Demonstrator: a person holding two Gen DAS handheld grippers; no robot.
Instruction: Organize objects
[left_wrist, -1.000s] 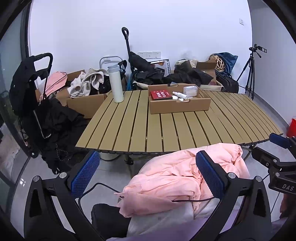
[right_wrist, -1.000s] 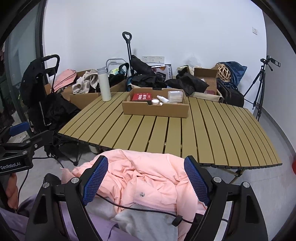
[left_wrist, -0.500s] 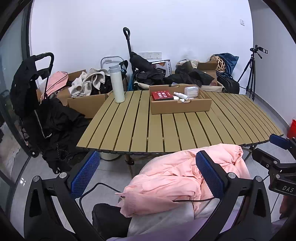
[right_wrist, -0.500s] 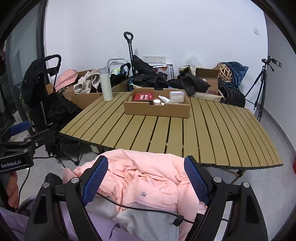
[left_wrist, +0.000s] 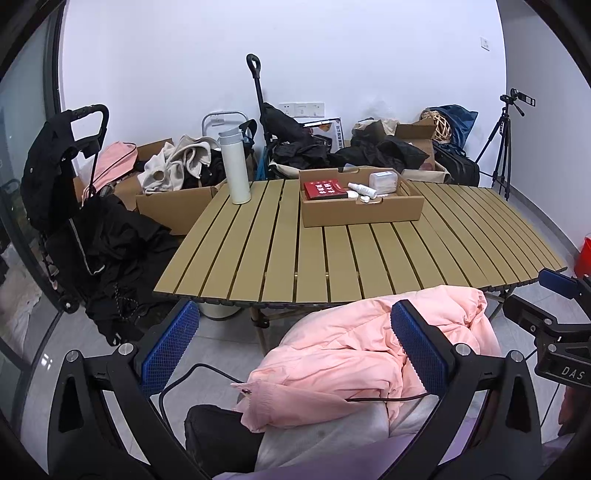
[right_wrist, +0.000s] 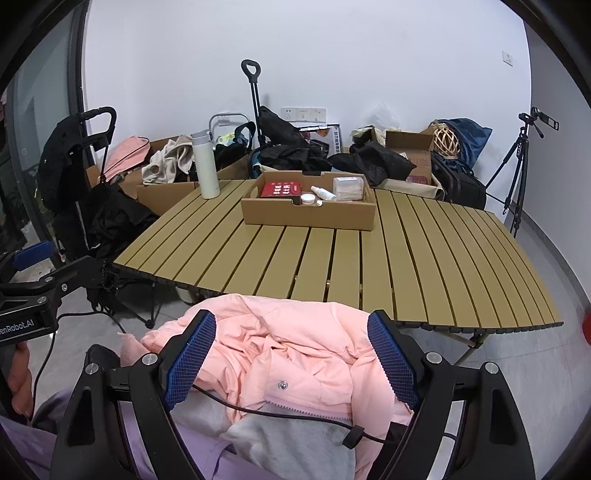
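While both grippers hang over the pink jacket short of the slatted surface, neither touches anything. Left gripper: jaws wide apart, empty. Right gripper: jaws wide apart, empty. Cardboard tray sits on the surface's far half, holding a red box, small bottle and clear container. White flask stands upright at far left.

White wall, grey tiled floor, slatted folding table, corner tripod.
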